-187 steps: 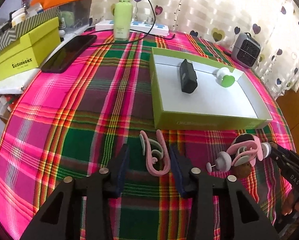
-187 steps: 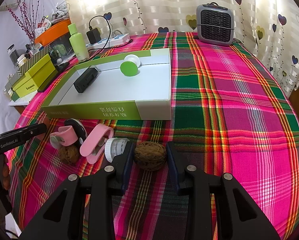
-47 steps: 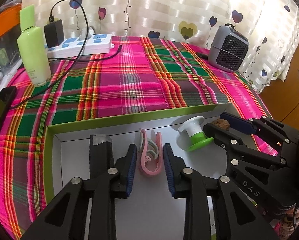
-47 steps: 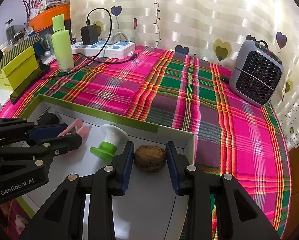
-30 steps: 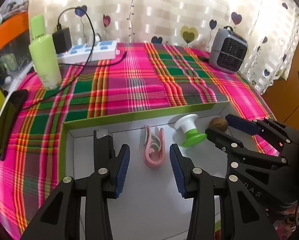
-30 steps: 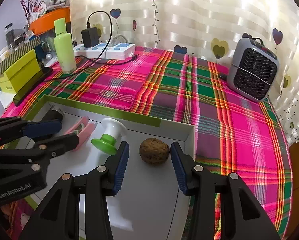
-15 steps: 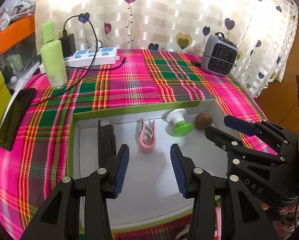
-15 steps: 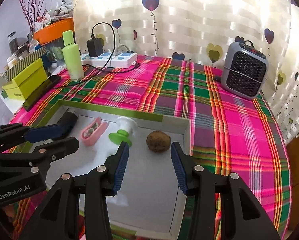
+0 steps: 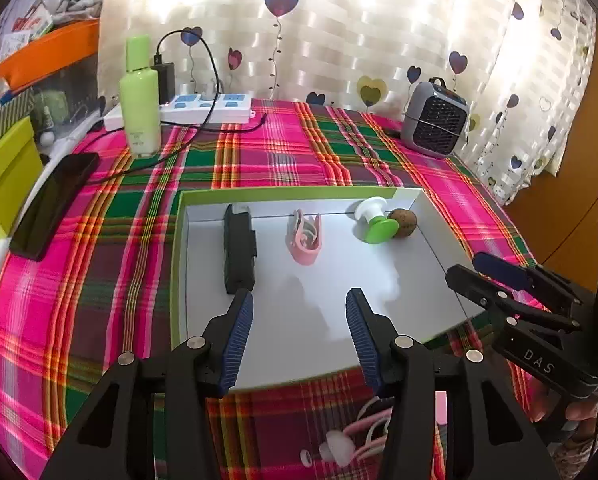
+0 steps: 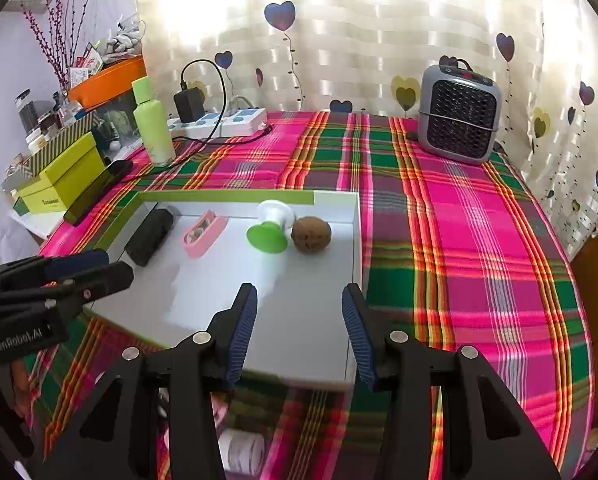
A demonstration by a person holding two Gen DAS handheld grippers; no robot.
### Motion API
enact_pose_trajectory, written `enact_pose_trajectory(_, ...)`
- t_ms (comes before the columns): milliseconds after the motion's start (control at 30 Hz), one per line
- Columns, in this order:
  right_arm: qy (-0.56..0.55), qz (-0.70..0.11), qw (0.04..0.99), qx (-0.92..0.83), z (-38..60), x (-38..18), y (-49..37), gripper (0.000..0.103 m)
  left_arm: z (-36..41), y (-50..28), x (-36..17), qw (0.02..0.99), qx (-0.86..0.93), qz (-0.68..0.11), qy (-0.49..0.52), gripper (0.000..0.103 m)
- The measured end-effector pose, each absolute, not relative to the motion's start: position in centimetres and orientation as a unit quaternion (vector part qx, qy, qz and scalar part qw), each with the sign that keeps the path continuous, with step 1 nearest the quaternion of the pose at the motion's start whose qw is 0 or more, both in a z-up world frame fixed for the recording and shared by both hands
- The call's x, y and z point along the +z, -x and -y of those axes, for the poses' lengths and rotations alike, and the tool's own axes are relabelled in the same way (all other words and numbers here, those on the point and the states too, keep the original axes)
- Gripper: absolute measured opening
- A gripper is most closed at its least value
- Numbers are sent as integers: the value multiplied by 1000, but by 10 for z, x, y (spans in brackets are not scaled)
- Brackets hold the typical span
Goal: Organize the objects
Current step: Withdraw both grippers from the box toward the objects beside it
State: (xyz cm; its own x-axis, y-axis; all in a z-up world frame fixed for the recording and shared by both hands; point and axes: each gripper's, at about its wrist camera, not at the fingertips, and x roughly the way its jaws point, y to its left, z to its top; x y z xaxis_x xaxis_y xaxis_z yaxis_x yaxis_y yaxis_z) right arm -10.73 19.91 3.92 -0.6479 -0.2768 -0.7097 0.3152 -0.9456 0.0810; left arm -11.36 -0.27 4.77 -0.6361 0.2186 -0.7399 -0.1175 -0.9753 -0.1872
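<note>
A green-edged box lid (image 9: 178,248) (image 10: 351,280) lies on the plaid cloth. Along its far side sit a black block (image 9: 239,250) (image 10: 149,236), a pink clip (image 9: 305,236) (image 10: 205,232), a white and green spool (image 9: 373,220) (image 10: 271,226) and a brown walnut (image 9: 403,223) (image 10: 311,235). My left gripper (image 9: 299,326) hovers over the lid's near half, its jaws opening with nothing between them. My right gripper (image 10: 299,322) (image 9: 483,270) stands open and empty over the lid's near right corner. More pink and white items (image 9: 355,440) (image 10: 243,450) lie on the cloth under the grippers, partly hidden.
At the back stand a green bottle (image 9: 139,100) (image 10: 153,124), a power strip with charger and cable (image 9: 207,108) (image 10: 219,120) and a small grey heater (image 9: 435,118) (image 10: 459,116). A black phone (image 9: 55,204) and yellow-green boxes (image 10: 63,184) lie at the left edge.
Both grippers have pulled back toward the lid's near edge, leaving the pink clip and the walnut lying in the lid. The left jaws have spread a little wider.
</note>
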Motion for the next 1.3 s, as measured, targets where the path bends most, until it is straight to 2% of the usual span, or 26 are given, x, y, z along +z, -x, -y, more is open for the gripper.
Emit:
enact_pose_trajectory(833,-402,-40,191,-895,-202,24,47,46,17,51,36,164,889,85,418,47)
enact_pose_trajectory(1300,-417,-30,205,-885,-202,16,38,46,-8,43,38,216,884,52,412,48)
